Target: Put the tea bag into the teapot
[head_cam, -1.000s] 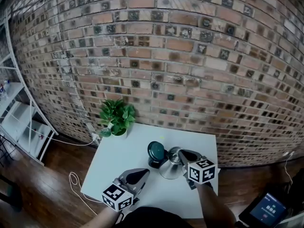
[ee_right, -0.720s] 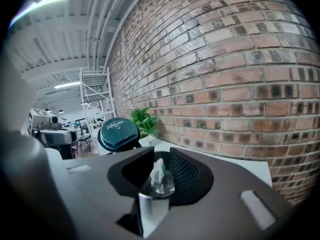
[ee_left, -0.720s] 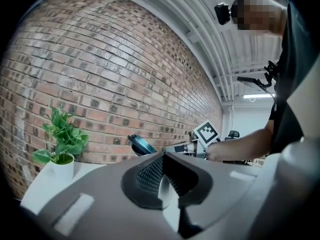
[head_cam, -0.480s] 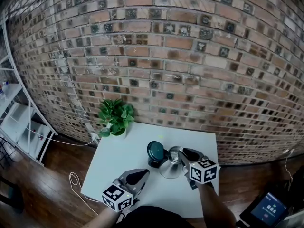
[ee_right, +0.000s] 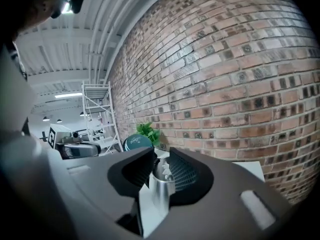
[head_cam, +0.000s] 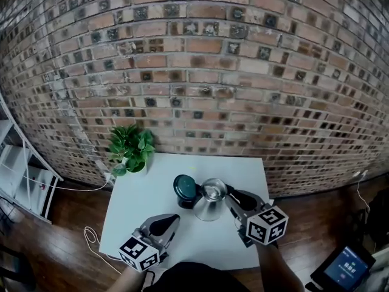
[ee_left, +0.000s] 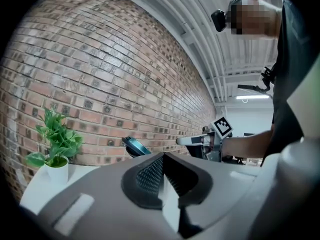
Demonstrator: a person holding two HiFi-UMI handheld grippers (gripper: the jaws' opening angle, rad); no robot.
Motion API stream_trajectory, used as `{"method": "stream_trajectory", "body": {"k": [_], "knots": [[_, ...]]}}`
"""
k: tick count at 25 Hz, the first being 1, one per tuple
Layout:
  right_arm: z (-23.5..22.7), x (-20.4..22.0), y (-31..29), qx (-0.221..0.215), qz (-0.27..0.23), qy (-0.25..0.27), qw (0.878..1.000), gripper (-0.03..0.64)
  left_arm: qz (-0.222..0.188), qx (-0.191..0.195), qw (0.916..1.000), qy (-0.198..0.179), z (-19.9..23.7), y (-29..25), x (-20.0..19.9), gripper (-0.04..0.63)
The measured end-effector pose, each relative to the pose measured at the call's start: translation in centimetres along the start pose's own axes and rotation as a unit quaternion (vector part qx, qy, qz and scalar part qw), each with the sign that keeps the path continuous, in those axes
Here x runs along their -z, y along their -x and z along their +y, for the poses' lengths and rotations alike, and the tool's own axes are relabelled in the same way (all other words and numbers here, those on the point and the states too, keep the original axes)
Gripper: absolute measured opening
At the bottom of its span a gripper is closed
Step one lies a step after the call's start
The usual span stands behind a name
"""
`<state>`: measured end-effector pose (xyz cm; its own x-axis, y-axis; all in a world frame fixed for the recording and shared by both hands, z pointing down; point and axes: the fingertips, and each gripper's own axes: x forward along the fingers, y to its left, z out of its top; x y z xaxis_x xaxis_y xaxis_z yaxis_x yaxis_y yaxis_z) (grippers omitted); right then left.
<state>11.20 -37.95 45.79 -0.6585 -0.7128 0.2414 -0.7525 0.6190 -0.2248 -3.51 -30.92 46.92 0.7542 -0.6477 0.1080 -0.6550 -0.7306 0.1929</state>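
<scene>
A silver teapot (head_cam: 208, 207) stands near the middle of the white table (head_cam: 146, 196). My right gripper (head_cam: 231, 196) is at its right side, and in the right gripper view (ee_right: 161, 172) the jaws are shut on the teapot's shiny metal handle (ee_right: 159, 191). A dark teal round tin (head_cam: 185, 188) stands touching or just beside the pot on its left, and it shows tilted in the left gripper view (ee_left: 134, 145). My left gripper (head_cam: 171, 219) hovers over the table's front part, its jaws (ee_left: 162, 170) shut with nothing seen between them. No tea bag is in sight.
A small potted plant (head_cam: 129, 149) in a white pot stands at the table's back left corner, against the brick wall. A white cable (head_cam: 91, 236) lies on the wooden floor to the left. A white shelf rack (head_cam: 15, 163) stands further left.
The head view has shifted, so the table now sits a little higher and further left in the picture. Both grippers and the teapot keep about the same places on the table.
</scene>
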Motion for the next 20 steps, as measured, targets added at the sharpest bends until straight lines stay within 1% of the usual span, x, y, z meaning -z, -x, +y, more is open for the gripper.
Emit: {"method": "stream_trajectory", "body": {"k": [2,7,8,11,12,16,20], "knots": [[0.7,-0.4,1.3,-0.004,-0.009,-0.006,1.0,0.087,-0.001,-0.002,1.0,0.006,0.1,0.2,0.0,0.002],[2.2,-0.1,3.5,-0.01,-0.024,0.002,1.0,0.086,0.001,-0.001,0.9999,0.011,0.0,1.0,0.0,0.002],[2.4,0.1,3.7,-0.011,-0.023,0.004,1.0,0.077,0.001,-0.001,0.9999,0.013,-0.1,1.2,0.0,0.002],[3.2,0.5,4.3,-0.017,-0.019,0.01,1.0,0.01,-0.003,0.008,0.9996,0.027,-0.9,1.4,0.0,0.002],[3.6,0.5,4.5,-0.022,-0.019,0.014,0.999,0.003,-0.006,0.011,0.9995,0.028,-1.2,1.4,-0.2,0.002],[4.6,0.9,4.8,-0.033,-0.018,0.021,0.999,0.003,-0.012,0.016,0.9997,0.012,-2.4,1.7,-0.8,0.002],[5.1,0.8,4.9,-0.042,-0.02,0.022,0.999,0.003,-0.009,0.022,0.9997,-0.004,-3.5,2.0,-1.2,0.002]]}}
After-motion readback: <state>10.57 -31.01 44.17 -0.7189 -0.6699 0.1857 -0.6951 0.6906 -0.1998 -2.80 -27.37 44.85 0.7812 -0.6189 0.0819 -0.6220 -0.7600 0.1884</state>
